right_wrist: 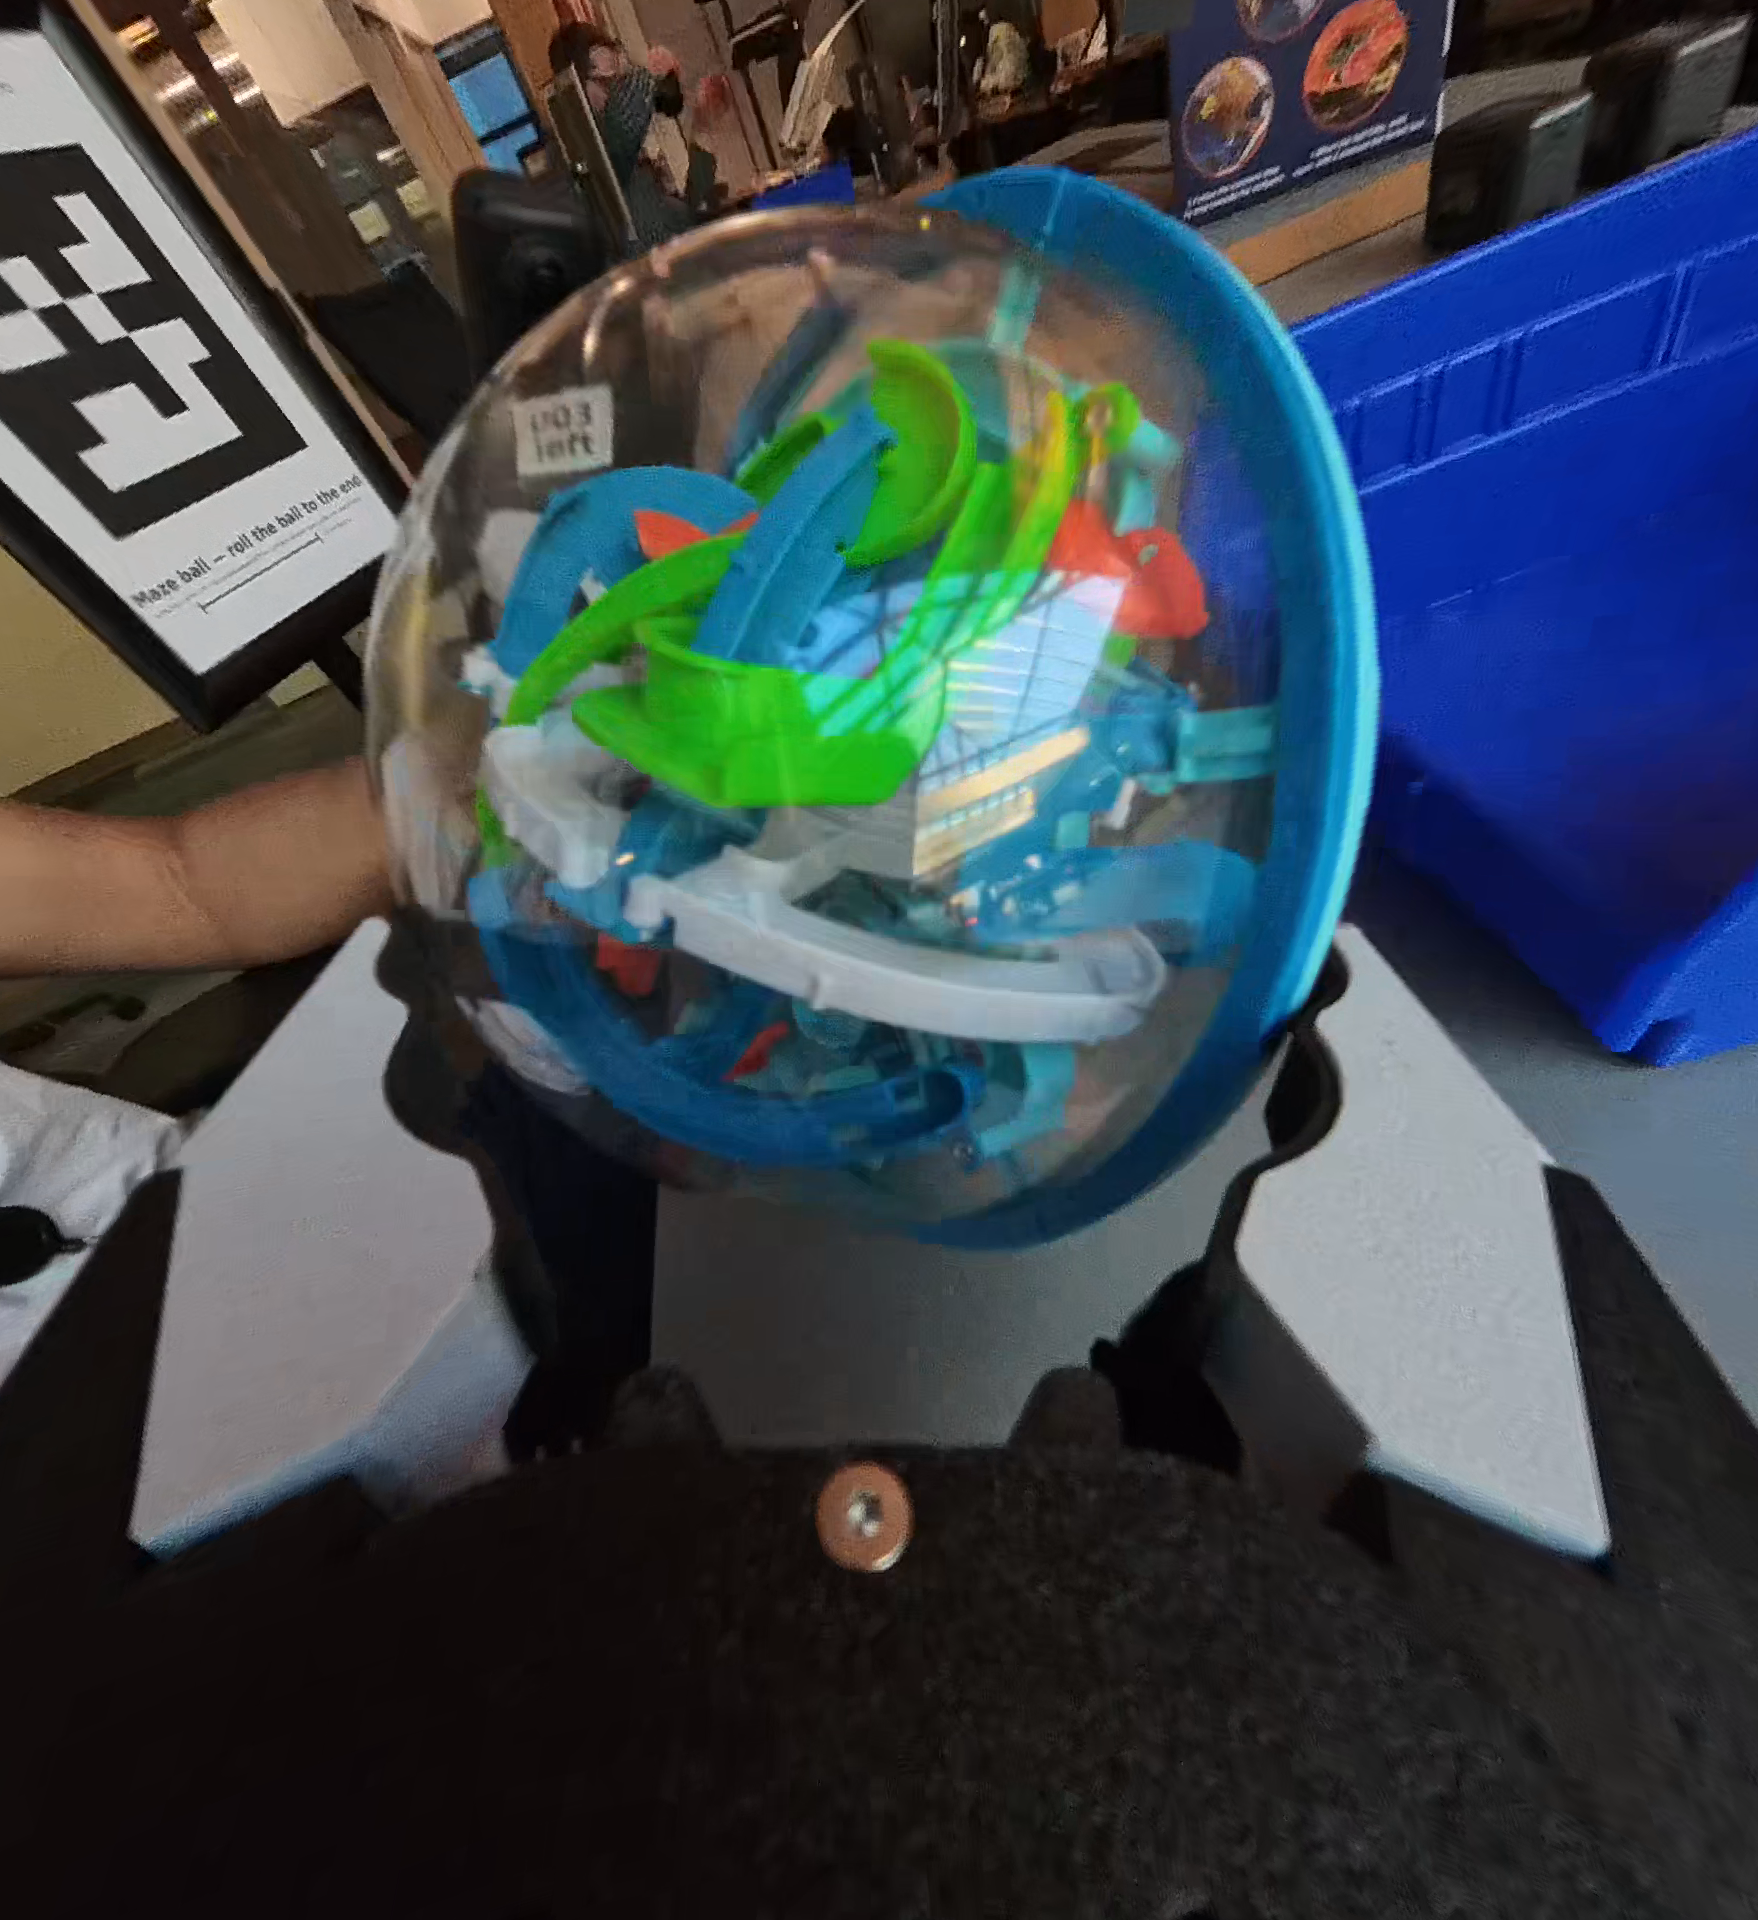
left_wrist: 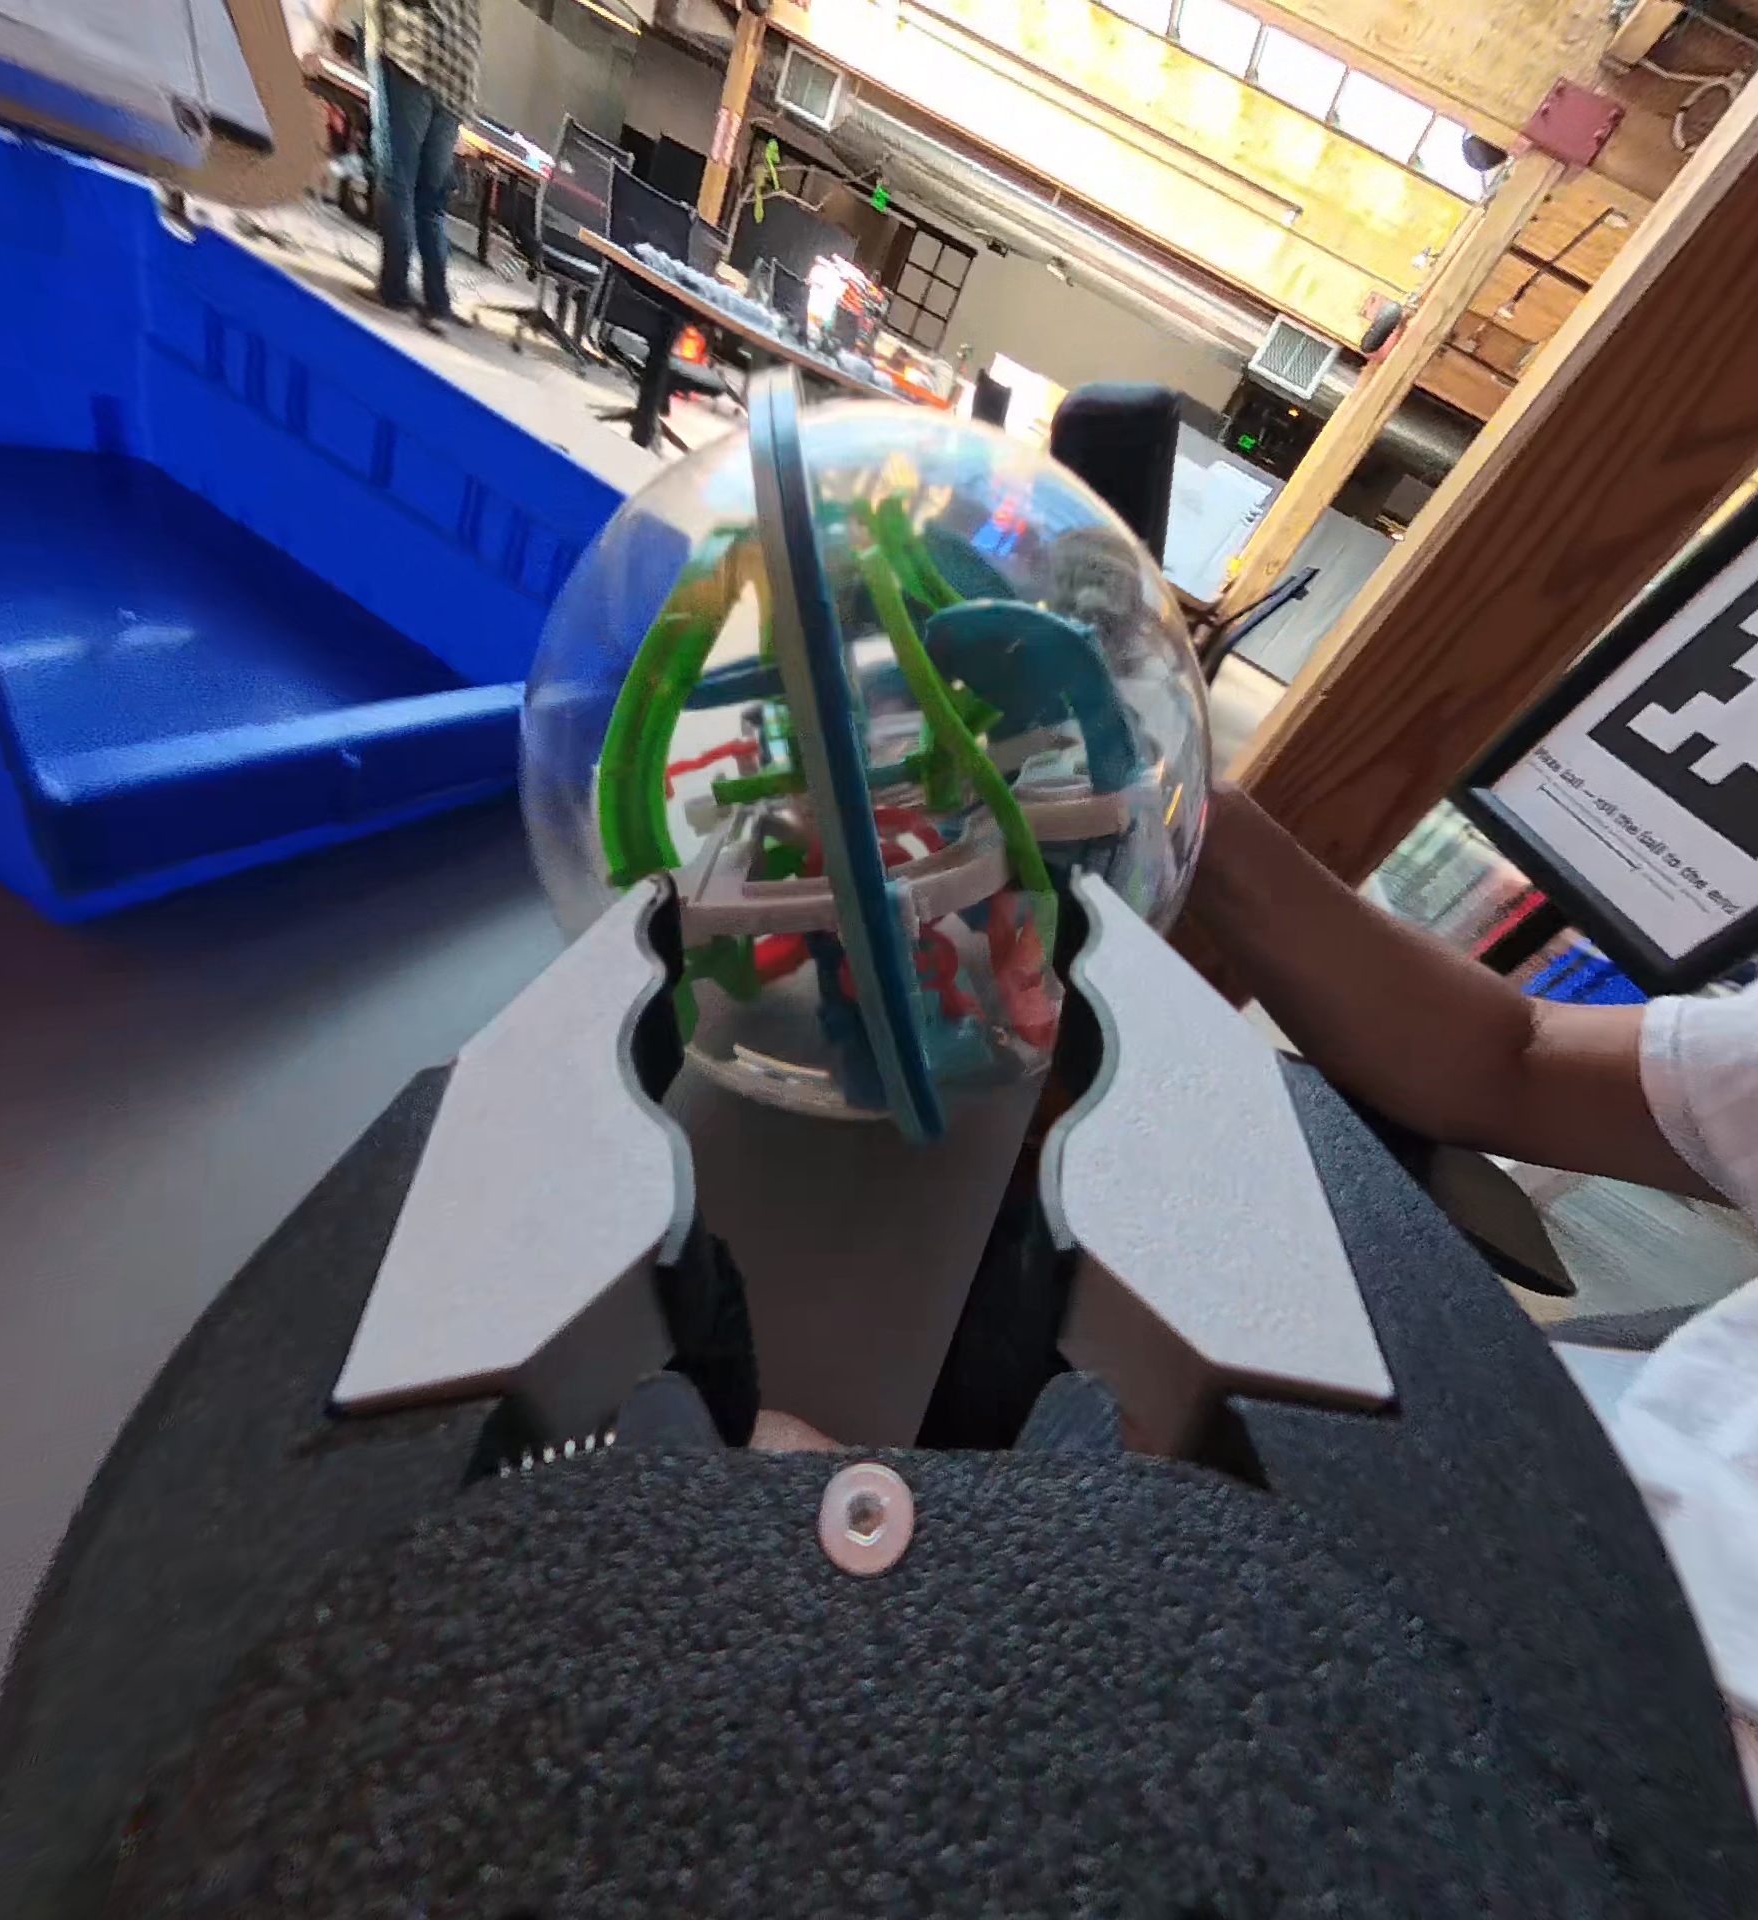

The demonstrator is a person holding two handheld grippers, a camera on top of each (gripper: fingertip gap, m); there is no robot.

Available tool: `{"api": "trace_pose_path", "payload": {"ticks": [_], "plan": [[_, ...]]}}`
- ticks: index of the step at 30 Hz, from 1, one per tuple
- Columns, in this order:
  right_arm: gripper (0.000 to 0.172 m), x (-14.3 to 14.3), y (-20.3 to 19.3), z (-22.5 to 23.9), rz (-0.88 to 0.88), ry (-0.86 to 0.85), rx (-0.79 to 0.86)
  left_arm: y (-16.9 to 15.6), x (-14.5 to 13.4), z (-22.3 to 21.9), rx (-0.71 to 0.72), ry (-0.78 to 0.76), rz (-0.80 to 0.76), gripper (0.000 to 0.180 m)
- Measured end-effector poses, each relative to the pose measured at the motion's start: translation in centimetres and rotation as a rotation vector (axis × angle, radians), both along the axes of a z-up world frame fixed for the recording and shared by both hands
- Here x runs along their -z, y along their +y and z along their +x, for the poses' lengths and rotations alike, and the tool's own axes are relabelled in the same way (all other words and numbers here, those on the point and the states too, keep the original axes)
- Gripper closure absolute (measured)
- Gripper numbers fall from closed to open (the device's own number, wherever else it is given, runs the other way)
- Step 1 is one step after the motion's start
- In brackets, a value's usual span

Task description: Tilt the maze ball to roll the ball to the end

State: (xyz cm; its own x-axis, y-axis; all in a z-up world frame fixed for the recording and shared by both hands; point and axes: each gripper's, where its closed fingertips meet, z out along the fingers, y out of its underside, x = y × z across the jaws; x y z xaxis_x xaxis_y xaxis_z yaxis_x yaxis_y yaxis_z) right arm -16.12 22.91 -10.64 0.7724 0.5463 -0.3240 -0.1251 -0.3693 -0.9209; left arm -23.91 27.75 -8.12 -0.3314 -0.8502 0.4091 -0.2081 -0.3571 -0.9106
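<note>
Both jaws grip maze ball (right_wrist: 854,707), sticker right-view only

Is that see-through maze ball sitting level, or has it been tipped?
Tipped. The maze ball has its blue rim standing nearly on edge, not flat, in both wrist views, with its lower part between the fingers.

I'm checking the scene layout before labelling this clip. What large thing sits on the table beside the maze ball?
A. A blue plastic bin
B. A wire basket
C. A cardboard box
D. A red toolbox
A: a blue plastic bin lies on the grey table next to the clear maze ball, and the right wrist view shows it too, beyond the ball's blue rim.
</note>
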Motion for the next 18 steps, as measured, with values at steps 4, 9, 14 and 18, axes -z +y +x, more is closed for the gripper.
{"api": "trace_pose_path", "payload": {"ticks": [4,9,14,18], "plan": [[0.016,1.4,-0.3,-0.7,-0.037,0.001,-0.006,-2.2,-1.1,0.4,-0.038,0.015,0.231,0.066],[0.017,1.7,-0.5,-0.5,-0.01,-0.018,0.015,-1.9,3.3,2.0,-0.082,0.186,0.433,0.046],[0.017,1.1,0.1,0.1,-0.04,0.101,0.067,-2.5,4.5,2.9,-0.003,0.234,0.13,0.047],[0.017,-0.7,-0.8,-0.5,0.018,0.123,0.036,-3.5,2.1,2.2,-0.058,0.207,0.22,0.047]]}}
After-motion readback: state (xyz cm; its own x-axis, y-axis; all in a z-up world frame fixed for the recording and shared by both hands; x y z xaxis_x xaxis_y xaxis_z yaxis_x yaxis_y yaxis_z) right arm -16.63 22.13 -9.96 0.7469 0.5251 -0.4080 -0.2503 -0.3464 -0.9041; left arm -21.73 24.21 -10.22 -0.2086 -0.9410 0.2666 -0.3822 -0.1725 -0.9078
